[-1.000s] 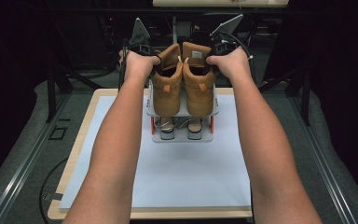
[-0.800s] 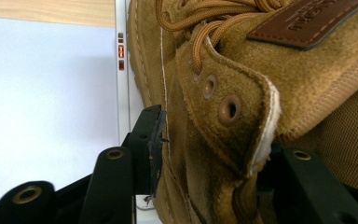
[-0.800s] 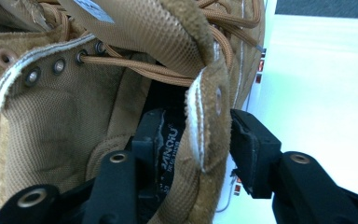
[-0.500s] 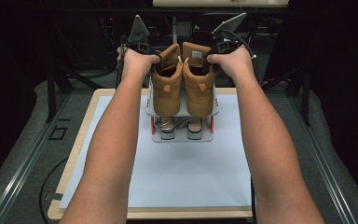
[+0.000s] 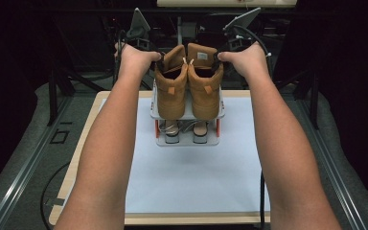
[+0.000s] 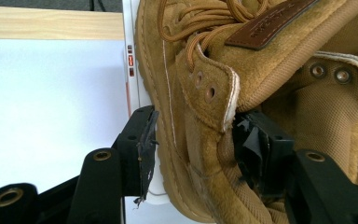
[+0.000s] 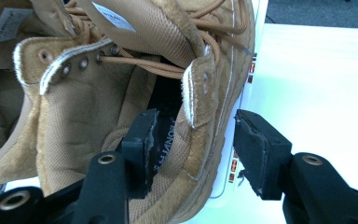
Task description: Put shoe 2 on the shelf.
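Two tan suede boots stand side by side on the top shelf of a small rack (image 5: 187, 141). My left gripper (image 6: 196, 154) straddles the collar wall of the left boot (image 5: 171, 86), one pad outside and one inside. My right gripper (image 7: 196, 144) straddles the collar of the right boot (image 5: 205, 88) the same way. The jaws of both have just been opening and now stand open. The outer pad (image 7: 256, 154) of the right one is plainly off the suede. In the high view the person's hands cover both grippers at the far end of the boots.
The rack stands at the far middle of a white sheet (image 5: 191, 191) on a wooden table. Grey shoes (image 5: 172, 130) lie on its lower shelf. Dark frame posts and cables stand behind the table, and metal rails (image 5: 24, 172) run along both sides.
Both hands stay at the boot collars, and the boots rest where they were on the rack.
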`<state>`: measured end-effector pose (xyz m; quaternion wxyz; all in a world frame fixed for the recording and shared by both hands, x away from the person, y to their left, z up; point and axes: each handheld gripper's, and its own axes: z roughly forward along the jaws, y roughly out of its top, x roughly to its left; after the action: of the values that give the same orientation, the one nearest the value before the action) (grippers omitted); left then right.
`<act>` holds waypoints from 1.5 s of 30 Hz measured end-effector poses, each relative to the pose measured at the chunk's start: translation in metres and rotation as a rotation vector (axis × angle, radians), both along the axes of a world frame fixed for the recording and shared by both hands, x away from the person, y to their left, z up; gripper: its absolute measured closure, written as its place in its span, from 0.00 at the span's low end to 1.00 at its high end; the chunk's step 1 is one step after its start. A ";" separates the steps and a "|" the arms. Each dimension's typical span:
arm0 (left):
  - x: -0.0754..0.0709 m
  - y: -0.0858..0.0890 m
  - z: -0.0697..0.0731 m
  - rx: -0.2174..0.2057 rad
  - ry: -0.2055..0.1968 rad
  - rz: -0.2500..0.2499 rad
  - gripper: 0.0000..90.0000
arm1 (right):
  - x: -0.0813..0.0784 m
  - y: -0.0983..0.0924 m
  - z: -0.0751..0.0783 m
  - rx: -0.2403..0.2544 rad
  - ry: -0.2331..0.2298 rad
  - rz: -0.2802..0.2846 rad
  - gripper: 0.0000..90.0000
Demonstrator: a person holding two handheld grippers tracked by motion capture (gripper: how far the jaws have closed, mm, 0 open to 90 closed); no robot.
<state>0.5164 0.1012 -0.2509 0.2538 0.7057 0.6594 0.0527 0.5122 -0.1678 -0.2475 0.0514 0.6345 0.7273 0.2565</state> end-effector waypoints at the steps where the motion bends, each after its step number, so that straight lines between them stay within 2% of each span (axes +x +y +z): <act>1: -0.001 0.000 0.001 0.000 0.001 0.000 0.54 | 0.000 0.000 0.000 0.000 0.000 0.000 0.56; 7: -0.004 0.002 0.006 0.012 -0.013 -0.012 0.55 | -0.005 -0.001 0.010 -0.013 -0.019 0.016 0.56; 13: -0.009 0.004 0.013 0.017 -0.027 -0.020 0.55 | -0.010 -0.006 0.016 -0.019 -0.026 0.004 0.57; 20: -0.016 0.010 0.025 0.032 -0.049 -0.027 0.55 | -0.017 -0.022 0.025 -0.031 -0.032 -0.016 0.57; 26: -0.020 0.018 0.029 0.042 -0.053 -0.028 0.55 | -0.022 -0.033 0.027 -0.038 -0.037 -0.030 0.57; 37: -0.025 0.037 0.019 0.050 -0.035 -0.035 0.55 | -0.030 -0.053 0.021 -0.065 -0.037 -0.039 0.57; 45: -0.029 0.059 0.005 0.046 -0.024 -0.012 0.55 | -0.036 -0.064 0.009 -0.084 -0.028 -0.052 0.56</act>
<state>0.4878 0.1605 -0.2459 0.2456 0.7145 0.6508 0.0748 0.4762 -0.2317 -0.2390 0.0947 0.6467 0.7200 0.2333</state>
